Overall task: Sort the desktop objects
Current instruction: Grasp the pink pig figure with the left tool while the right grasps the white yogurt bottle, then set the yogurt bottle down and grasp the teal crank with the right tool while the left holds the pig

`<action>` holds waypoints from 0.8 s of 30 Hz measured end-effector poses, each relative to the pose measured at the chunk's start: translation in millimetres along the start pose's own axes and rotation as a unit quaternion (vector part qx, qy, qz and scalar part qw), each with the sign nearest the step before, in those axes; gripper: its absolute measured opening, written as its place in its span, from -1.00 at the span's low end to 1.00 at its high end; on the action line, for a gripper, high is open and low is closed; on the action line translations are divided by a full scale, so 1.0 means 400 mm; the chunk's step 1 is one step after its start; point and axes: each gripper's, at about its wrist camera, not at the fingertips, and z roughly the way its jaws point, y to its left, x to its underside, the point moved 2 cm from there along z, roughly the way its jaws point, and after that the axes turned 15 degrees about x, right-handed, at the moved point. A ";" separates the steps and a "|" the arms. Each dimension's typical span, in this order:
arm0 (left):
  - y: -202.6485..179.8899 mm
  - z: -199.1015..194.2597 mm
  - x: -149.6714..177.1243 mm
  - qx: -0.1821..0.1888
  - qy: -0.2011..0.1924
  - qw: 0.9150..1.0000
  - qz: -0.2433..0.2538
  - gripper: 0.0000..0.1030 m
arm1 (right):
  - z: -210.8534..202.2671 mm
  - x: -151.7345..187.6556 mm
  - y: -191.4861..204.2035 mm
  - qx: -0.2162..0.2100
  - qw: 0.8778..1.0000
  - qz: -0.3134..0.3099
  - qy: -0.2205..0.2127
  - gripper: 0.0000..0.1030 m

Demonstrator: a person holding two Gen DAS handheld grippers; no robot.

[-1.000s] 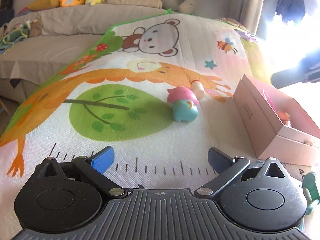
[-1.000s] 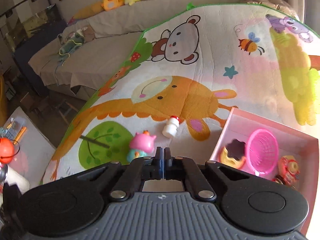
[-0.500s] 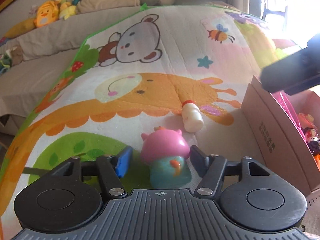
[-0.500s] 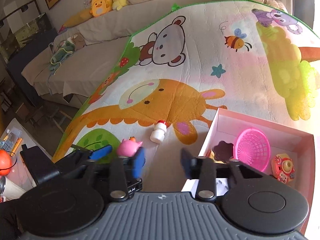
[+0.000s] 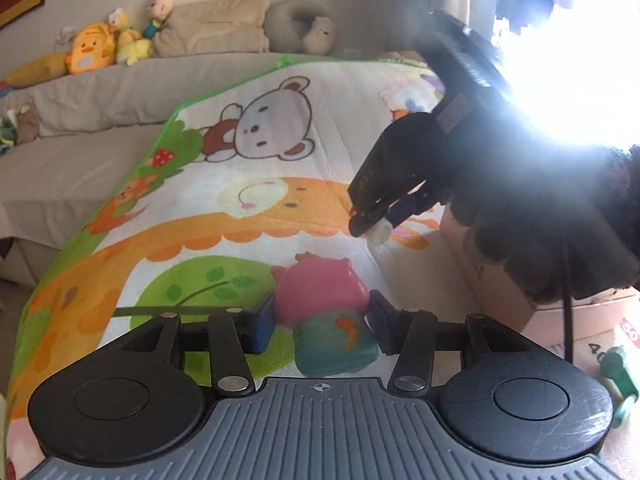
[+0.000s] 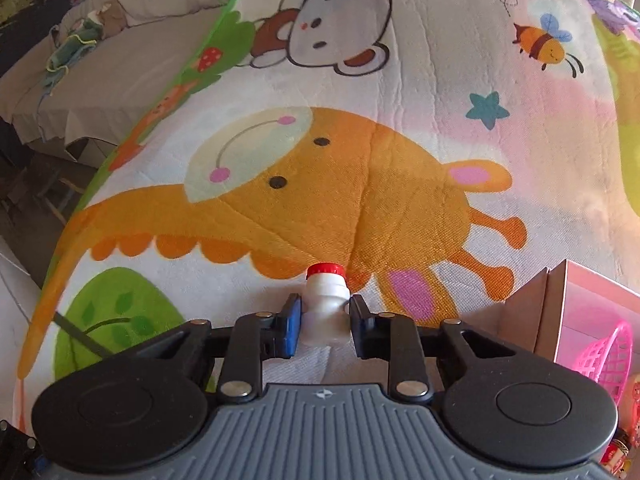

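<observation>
A squishy toy with a pink top and teal bottom sits between the pads of my left gripper. The jaws are closing and both pads press its sides, just above the cartoon play mat. A small white bottle with a red cap lies on the mat, and my right gripper is closing on it with both pads against its body. In the left wrist view the right gripper reaches down from the upper right onto the bottle.
A pink open box stands at the right on the mat, with a pink mesh basket and small toys inside. A green toy lies near the box. Behind the mat is a grey sofa with plush toys. Bright window glare fills the upper right.
My left gripper came forward around the pink and teal toy and closed on it. My right gripper opened, dropped toward the mat and closed around the white bottle.
</observation>
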 end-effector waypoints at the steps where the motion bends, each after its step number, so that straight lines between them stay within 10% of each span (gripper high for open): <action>1: -0.010 -0.016 -0.004 0.008 -0.006 1.000 -0.001 0.03 | -0.047 0.011 -0.016 -0.016 1.000 0.004 -0.012 -0.52; 6: -0.133 -0.075 -0.002 0.083 -0.016 0.996 0.025 0.04 | -0.296 0.137 -0.157 -0.065 0.995 0.029 -0.074 -0.51; 14: -0.381 -0.064 0.094 0.185 0.041 0.976 0.112 0.05 | -0.448 0.467 -0.362 0.056 0.991 0.035 -0.115 -0.51; 24: -0.433 -0.021 0.255 0.153 0.140 0.966 0.157 0.49 | -0.398 0.715 -0.386 -0.004 0.996 0.071 -0.055 -0.51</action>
